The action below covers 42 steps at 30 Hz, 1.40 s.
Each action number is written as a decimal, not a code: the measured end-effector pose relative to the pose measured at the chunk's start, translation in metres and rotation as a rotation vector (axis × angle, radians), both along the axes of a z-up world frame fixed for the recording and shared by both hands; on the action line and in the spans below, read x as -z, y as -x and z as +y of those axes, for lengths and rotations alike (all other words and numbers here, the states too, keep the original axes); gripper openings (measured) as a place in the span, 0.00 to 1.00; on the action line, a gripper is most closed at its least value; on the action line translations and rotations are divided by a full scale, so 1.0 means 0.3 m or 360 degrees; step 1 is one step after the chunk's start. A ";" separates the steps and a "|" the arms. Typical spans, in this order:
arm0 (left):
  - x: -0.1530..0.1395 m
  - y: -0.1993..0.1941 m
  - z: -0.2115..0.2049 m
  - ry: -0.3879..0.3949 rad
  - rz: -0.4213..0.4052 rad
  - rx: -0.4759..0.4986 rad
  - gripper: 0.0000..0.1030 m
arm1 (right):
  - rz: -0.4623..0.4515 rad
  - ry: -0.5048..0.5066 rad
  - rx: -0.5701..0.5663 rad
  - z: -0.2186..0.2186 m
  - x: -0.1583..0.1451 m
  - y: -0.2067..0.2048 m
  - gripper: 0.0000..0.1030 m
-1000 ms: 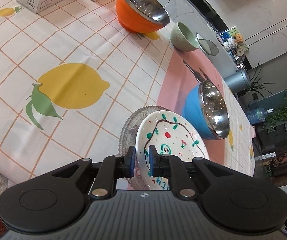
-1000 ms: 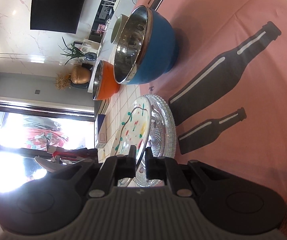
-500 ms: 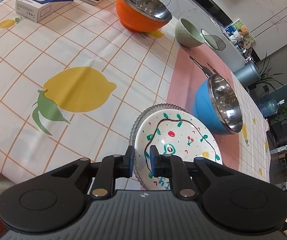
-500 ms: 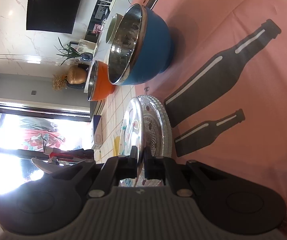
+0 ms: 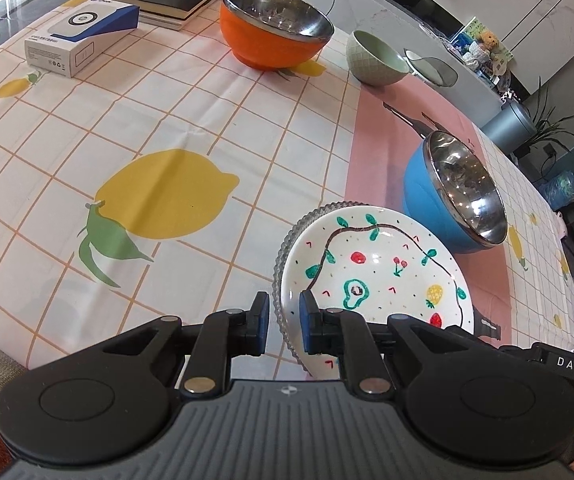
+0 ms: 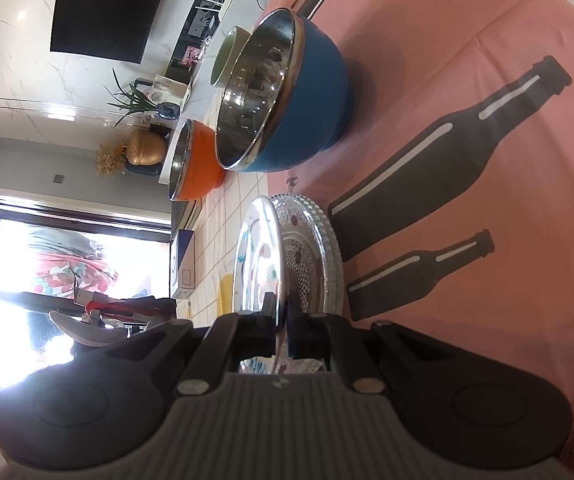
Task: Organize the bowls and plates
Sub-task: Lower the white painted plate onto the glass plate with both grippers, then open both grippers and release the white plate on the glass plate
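Now the painted plate (image 5: 383,276) has come down nearly flat onto the glass plate (image 6: 319,248), so stacking looks almost done; the right gripper (image 6: 281,316) pinches its rim, while the left gripper (image 5: 283,320) has opened slightly around both rims. Nearby, the blue bowl (image 5: 447,196) crowds that stack.

A white painted plate (image 5: 375,276), decorated with a brown vine, green leaves, cherries, an avocado, a pineapple and a strawberry, sits over a clear glass plate (image 5: 287,240) with a beaded rim. Seen edge-on in the right wrist view, the painted plate (image 6: 259,256) is tilted off the glass plate (image 6: 319,248), which lies on the tabletop. Just beyond them stands a blue bowl (image 5: 447,196) with a shiny steel inside. Farther off are an orange steel-lined bowl (image 5: 275,32), a pale green bowl (image 5: 375,60), and a small grey bowl (image 5: 431,70).
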<state>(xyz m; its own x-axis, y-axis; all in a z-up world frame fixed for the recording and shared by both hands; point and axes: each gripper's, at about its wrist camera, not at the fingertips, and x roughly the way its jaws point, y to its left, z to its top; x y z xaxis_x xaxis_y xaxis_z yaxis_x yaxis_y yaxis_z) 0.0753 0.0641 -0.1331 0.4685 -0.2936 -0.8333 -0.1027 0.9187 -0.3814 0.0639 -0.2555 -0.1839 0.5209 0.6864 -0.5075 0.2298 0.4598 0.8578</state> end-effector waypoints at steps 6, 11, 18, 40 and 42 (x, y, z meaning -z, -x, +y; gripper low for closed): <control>-0.008 0.006 0.016 0.0024 -0.0027 -0.0028 0.28 | 0.0021 0.0079 0.0009 -0.003 -0.004 -0.009 0.02; -0.002 0.002 0.014 0.0035 -0.0021 -0.0022 0.29 | 0.0018 0.0162 -0.0015 0.015 -0.015 -0.017 0.02; 0.004 0.001 -0.007 -0.0001 -0.0018 0.0021 0.27 | 0.0012 0.0388 -0.0090 0.073 -0.064 -0.041 0.06; 0.009 0.005 -0.008 -0.0019 -0.0010 0.0043 0.18 | 0.0056 0.1026 -0.0227 0.200 -0.171 -0.077 0.11; 0.008 0.006 -0.006 -0.0010 -0.0013 0.0040 0.18 | 0.0063 0.1035 -0.0222 0.202 -0.164 -0.077 0.11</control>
<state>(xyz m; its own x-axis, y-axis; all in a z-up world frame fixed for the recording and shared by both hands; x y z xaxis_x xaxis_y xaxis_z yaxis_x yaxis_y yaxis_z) 0.0734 0.0624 -0.1355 0.4676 -0.3002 -0.8314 -0.0763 0.9233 -0.3763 0.0871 -0.1950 -0.1348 0.4222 0.2935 -0.8577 0.1563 0.9084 0.3878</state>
